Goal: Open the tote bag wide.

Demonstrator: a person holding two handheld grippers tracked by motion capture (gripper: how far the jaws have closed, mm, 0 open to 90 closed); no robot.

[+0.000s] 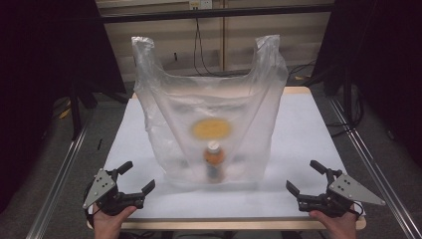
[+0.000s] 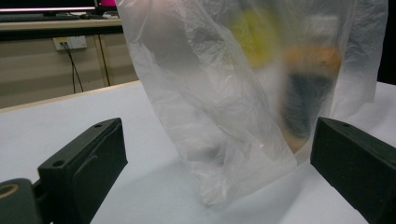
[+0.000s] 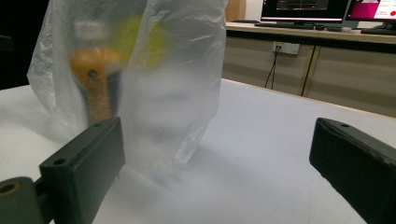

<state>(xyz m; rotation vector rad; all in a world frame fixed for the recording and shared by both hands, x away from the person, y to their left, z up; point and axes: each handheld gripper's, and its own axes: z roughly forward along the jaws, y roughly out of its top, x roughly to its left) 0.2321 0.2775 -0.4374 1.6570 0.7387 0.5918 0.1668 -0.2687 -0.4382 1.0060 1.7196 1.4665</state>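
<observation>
While the plastic bag (image 1: 211, 124) stands upright mid-table, both your grippers wait apart from it.
Your left gripper (image 1: 135, 178) and right gripper (image 1: 304, 178) sit at the near edge of the table (image 1: 308, 124), jaws spread wide and empty (a bottle (image 1: 214, 162) with something yellow shows through the film).

Translucent white bag (image 1: 209, 99) holds an orange-and-dark bottle (image 1: 214, 164); the table (image 1: 308, 129) is white.

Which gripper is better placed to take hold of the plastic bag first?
Left, marginally: the left gripper is open with the plastic bag between its jaws' line; the right gripper has it off to one side.
</observation>
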